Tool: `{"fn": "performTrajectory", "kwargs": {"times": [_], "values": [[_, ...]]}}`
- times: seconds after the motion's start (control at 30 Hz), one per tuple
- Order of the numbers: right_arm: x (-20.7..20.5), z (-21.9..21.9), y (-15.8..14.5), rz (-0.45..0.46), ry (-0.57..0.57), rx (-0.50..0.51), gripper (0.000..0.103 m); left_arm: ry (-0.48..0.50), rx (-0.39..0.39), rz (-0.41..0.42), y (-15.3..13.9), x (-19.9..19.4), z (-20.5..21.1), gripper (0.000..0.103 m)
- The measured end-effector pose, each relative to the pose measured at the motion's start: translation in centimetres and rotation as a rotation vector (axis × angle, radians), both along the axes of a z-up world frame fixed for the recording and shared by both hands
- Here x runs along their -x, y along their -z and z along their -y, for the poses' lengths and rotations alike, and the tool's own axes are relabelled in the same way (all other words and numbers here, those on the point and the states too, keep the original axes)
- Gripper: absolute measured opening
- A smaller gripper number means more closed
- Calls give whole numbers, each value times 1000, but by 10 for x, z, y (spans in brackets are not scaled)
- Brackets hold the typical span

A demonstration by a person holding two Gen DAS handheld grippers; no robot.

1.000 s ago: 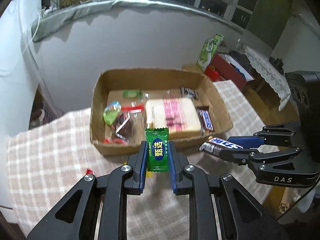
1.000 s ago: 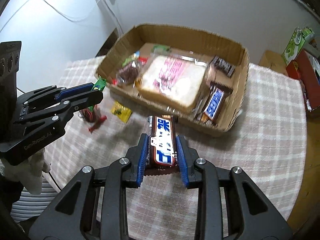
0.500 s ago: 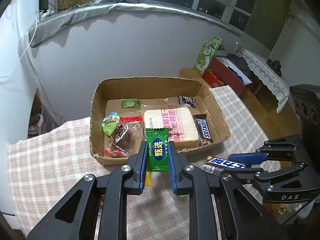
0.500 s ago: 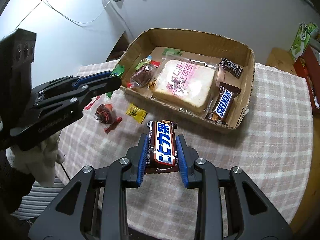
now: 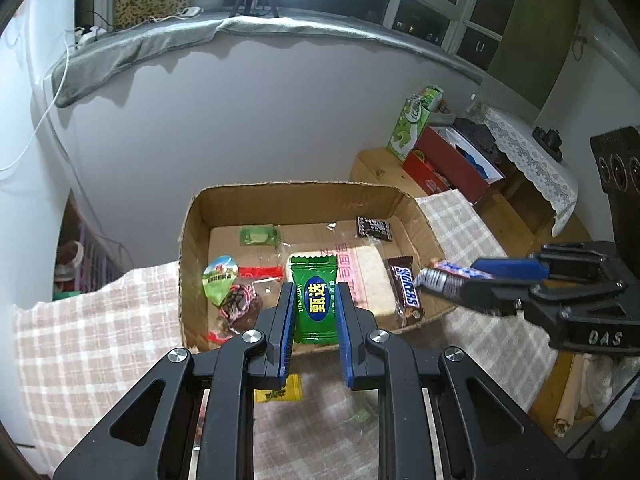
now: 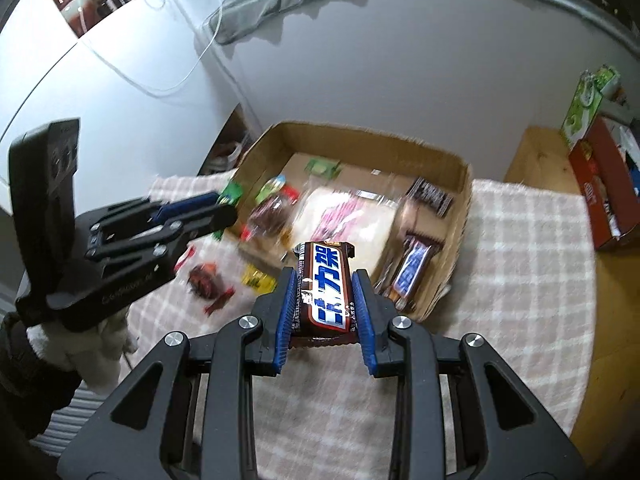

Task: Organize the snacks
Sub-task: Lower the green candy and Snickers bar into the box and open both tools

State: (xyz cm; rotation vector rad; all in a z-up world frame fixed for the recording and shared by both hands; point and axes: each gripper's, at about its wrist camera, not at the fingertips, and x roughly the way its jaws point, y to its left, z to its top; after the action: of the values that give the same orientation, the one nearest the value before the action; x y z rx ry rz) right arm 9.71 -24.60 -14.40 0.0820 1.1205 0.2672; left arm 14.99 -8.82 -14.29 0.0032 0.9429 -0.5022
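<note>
We see the left gripper [image 5: 313, 312] pinching a glossy green candy packet [image 5: 314, 298] and the right gripper [image 6: 324, 304] clamping a brown chocolate bar [image 6: 326, 292] — both above the corrugated cardboard box [image 5: 304, 200] (on the checked-cloth worktop [image 6: 520, 272]).

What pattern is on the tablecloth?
The tablecloth has a pink and white check, clearest in the right wrist view.

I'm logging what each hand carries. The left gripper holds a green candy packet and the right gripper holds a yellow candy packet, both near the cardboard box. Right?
Not quite. The right gripper holds a brown chocolate bar, as the right wrist view shows; the yellow packet lies on the tablecloth. The left gripper does hold the green candy packet, near the cardboard box.
</note>
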Motion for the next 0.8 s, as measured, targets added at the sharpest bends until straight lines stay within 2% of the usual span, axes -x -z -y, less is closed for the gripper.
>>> {"fn": "performTrajectory", "kwargs": {"times": [0.23,0.5,0.7,0.73,0.8], "values": [[-25,7,0,36,25,65,29,-6,-22,-10,6,-16,3,17],[-44,11,13,22,39,93,30,-9,-42,-14,11,-25,10,18],[-49,13,21,0,51,107,30,-24,-48,-24,12,-30,11,22],[-49,13,21,2,53,108,34,-26,-52,-23,12,-30,10,24],[-47,14,19,16,60,113,53,-31,-61,-25,13,-29,9,36]]}}
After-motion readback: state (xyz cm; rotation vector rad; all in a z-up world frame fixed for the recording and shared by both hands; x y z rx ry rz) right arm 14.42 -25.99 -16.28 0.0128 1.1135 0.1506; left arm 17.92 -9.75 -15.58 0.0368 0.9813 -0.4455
